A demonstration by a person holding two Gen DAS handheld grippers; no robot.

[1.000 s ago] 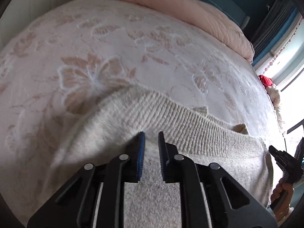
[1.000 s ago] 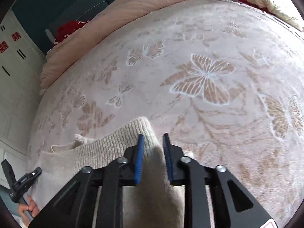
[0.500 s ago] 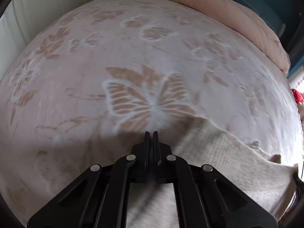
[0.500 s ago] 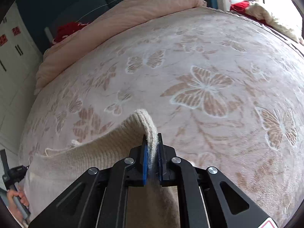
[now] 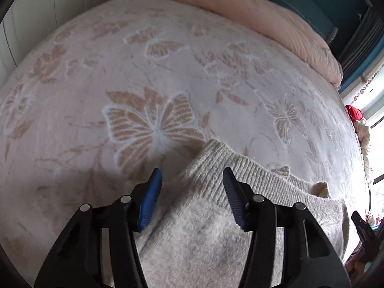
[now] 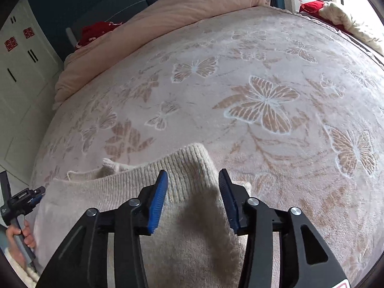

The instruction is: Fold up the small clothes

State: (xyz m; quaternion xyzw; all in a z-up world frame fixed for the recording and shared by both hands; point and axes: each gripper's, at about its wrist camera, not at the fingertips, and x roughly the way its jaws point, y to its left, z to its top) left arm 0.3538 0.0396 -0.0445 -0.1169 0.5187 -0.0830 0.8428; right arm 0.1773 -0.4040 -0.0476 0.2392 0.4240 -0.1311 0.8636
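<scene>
A cream sweater (image 5: 216,228) lies low in frame on a butterfly-patterned bed (image 5: 120,72). Left tool (image 5: 192,192) and right tool (image 6: 192,196) are opening, pads apart around ribbed corners (nothing clamped). The loose fold may spring back.

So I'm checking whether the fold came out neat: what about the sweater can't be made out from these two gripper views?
- Left wrist view: the sweater's near part is cut off by the bottom edge and covered by the left gripper, whose jaws are opening.
- Right wrist view: the near part lies behind the right gripper, also opening.
- Both views: layers under the ribbed edge are hidden by the top layer.
</scene>
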